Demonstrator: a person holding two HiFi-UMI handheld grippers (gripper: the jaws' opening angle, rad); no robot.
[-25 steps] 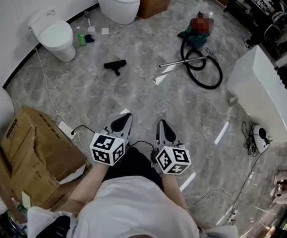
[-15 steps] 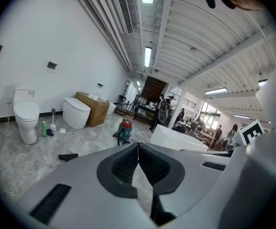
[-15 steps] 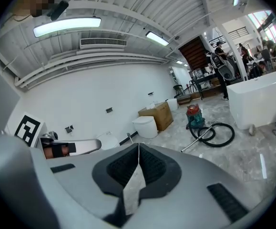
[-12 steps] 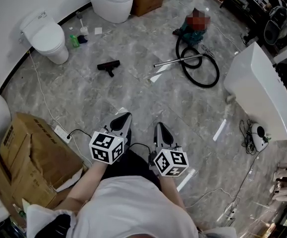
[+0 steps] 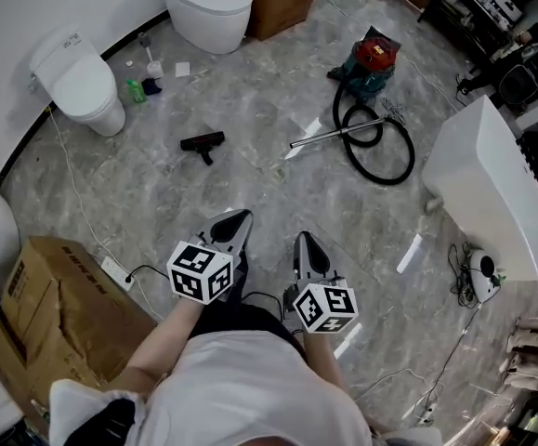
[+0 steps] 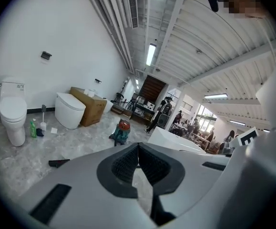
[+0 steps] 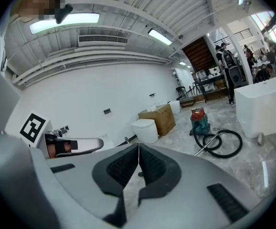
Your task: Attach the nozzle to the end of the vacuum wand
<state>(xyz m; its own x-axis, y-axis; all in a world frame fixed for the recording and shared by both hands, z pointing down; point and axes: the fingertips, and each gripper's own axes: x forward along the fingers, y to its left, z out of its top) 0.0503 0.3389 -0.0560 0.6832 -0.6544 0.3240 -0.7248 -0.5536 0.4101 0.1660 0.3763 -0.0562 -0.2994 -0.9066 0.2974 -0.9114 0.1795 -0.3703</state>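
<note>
Floor (image 5: 157, 203): grey marbled tile, showroom-type space; toilet (image 5: 78, 82) by the wall at left, box (image 5: 64, 295) near left, tub (image 5: 492, 175) at right.
Left gripper (image 5: 239, 216): jaws fully together, pads meeting, nothing between them; held low in front of the person, aimed out over the floor.
Right gripper (image 5: 304, 239): same, closed and empty; just beside the left one.
Nozzle (image 5: 203, 142): black floor head lying flat on the tile, ahead-left of both grippers, well apart from them.
Wand (image 5: 329, 135): silver tube on the floor ahead-right; free end points toward the nozzle but is well apart from it.
Hose (image 5: 400, 167): black loop joined to the wand's far end, runs to the vacuum (image 5: 373, 63), a red and teal canister.
Handling, nozzle: looks light, rigid plastic; best taken by its short neck so the socket stays free.
Handling, wand: stiff, smooth metal, probably slippery and apt to roll; grip near the free end; hose may drag.
Stage: not started; both jaws must open first.
</note>
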